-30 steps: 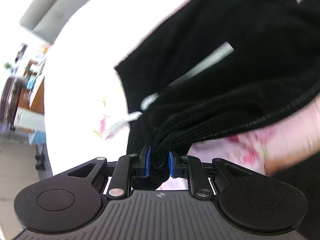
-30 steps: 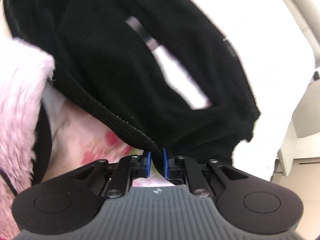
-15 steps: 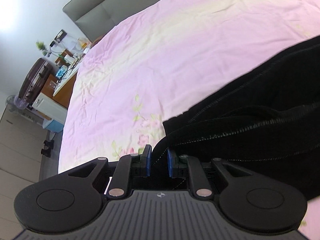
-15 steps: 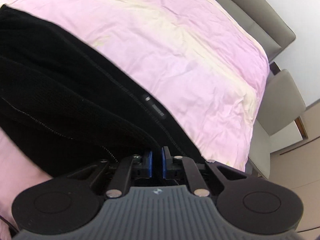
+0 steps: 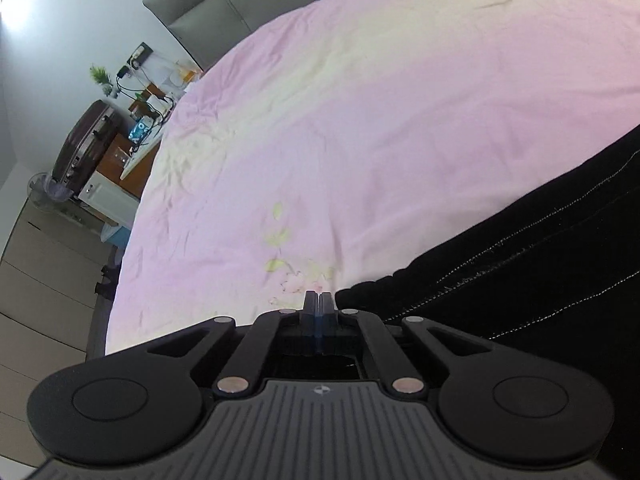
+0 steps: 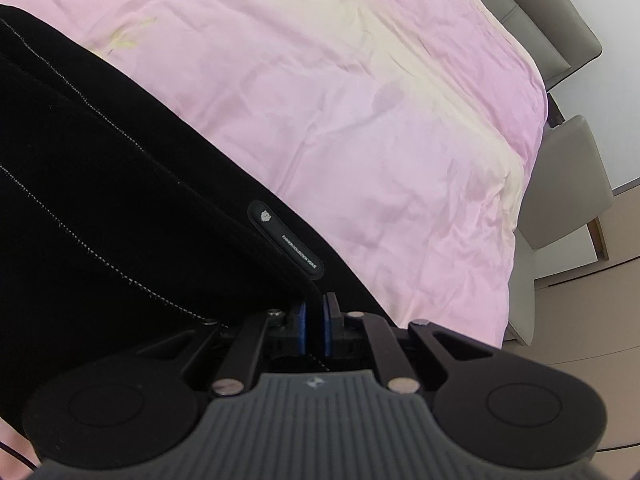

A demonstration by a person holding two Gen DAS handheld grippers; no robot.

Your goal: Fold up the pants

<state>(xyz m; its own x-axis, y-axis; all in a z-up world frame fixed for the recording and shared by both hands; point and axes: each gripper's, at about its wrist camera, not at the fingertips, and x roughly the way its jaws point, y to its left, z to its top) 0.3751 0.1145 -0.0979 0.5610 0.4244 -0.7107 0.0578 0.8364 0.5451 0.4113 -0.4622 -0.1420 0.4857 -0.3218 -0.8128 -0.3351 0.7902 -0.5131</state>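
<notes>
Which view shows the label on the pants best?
The right wrist view: the label lies on the pants just ahead of the right claw, print visible. The left wrist view shows only black cloth and stitching, no label.

Pants (image 6: 120,208): matt black knit cloth, pale stitching. Bed sheet (image 5: 360,120): smooth pink cotton, creased. Tools: matt plastic.

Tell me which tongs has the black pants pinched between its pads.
The right tongs: black pants fabric sits clamped between its blue pads. The left tongs are shut empty, the pants' edge lying beside them on the pink sheet.
</notes>
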